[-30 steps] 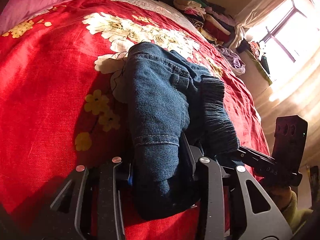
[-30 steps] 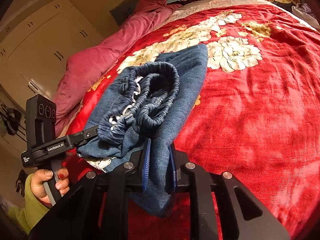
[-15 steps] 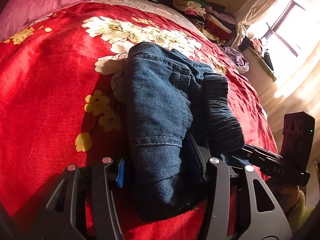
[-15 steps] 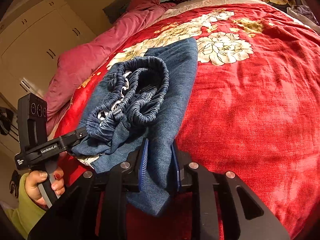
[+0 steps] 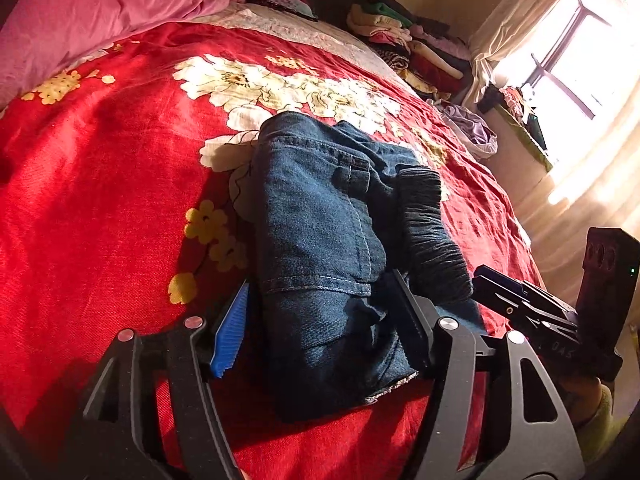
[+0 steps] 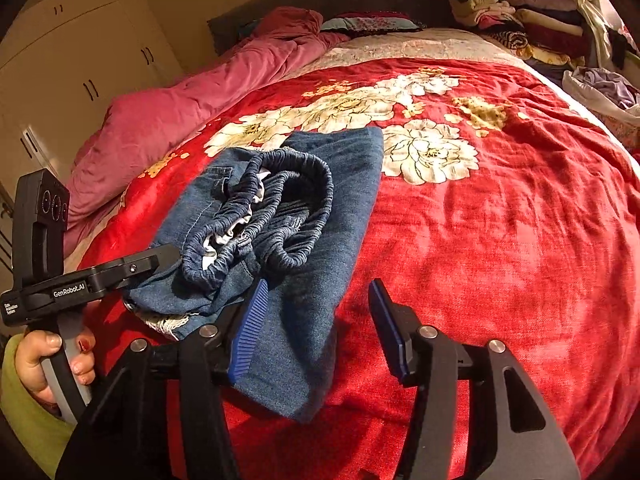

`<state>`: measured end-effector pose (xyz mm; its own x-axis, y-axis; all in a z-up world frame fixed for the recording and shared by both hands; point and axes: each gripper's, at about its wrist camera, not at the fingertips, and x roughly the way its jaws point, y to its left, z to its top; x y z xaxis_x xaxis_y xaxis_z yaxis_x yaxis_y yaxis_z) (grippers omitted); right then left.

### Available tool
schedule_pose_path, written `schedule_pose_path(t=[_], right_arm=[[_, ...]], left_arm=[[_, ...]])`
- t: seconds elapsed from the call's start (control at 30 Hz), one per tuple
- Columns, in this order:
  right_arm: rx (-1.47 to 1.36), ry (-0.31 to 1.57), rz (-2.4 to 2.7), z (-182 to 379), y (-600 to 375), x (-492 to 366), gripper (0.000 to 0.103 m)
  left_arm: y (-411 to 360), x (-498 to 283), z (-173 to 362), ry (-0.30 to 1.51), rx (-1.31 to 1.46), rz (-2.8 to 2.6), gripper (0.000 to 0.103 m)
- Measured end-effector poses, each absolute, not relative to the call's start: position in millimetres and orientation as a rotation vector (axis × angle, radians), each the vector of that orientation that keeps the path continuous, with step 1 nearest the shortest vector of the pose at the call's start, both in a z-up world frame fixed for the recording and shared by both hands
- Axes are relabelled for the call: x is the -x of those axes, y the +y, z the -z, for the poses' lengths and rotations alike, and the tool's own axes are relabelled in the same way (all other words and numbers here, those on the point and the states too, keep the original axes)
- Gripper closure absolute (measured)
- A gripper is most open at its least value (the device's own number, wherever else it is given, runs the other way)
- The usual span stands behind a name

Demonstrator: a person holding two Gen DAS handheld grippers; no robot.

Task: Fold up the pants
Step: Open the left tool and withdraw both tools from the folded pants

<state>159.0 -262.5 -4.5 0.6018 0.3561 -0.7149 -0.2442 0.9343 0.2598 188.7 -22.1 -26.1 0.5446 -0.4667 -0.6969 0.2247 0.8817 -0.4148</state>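
Observation:
Folded blue denim pants (image 5: 320, 232) lie in a compact bundle on the red floral bedspread (image 5: 100, 200). In the right wrist view the pants (image 6: 280, 216) show their bunched elastic waistband on top. My left gripper (image 5: 320, 320) is open, its jaws straddling the near end of the bundle without pinching it. My right gripper (image 6: 320, 320) is open too, with the near corner of the denim lying loose between its blue pads (image 6: 248, 328). Each gripper shows at the edge of the other's view.
A pink duvet (image 6: 192, 108) lies along the bed's left side. Stacked clothes (image 6: 520, 12) sit at the head corner by a bright window (image 5: 580, 52). A pale garment pile (image 6: 604, 92) lies at the right bed edge. White wardrobes (image 6: 80, 48) stand at left.
Both grippers have opened and let go of the pants. The bundle now rests on the bedspread. Both grippers have drawn back a little.

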Motion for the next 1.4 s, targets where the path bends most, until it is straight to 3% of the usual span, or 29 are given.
schedule_pose_path(t=[0.13,0.23,0.47,0.77,1.07,1.4], right_arm=[[-0.135,0.843,-0.338,-2.6,-264.0,-155.8,0.052],[-0.132,0.824,-0.323,-9.4,-265.1,-152.3,0.033],[-0.124,0.785,-0.314,-26.3,-267.1,-145.7,0.031],[-0.121,0.724,-0.291,-46.5,-269.8,-132.7,0.012],[-0.096,0.679,-0.276,-61.7,-270.9,-118.4,0.005],[-0.065,0.656,-0.264,-62.2,-273.3,-97.2,0.005]], left_arm=[[-22.2,-184.3,18.8,0.893,0.285,0.415,0.042],[-21.2,-181.2,14.2,0.882,0.28,0.414,0.038],[-20.8,-172.8,2.1,0.854,0.255,0.407,0.027],[-17.5,-159.9,-14.0,0.816,0.24,0.389,0.01],[-11.7,-145.7,-26.2,0.791,0.221,0.335,0.01],[-0.2,-114.7,-36.0,0.745,0.197,0.285,0.01]])
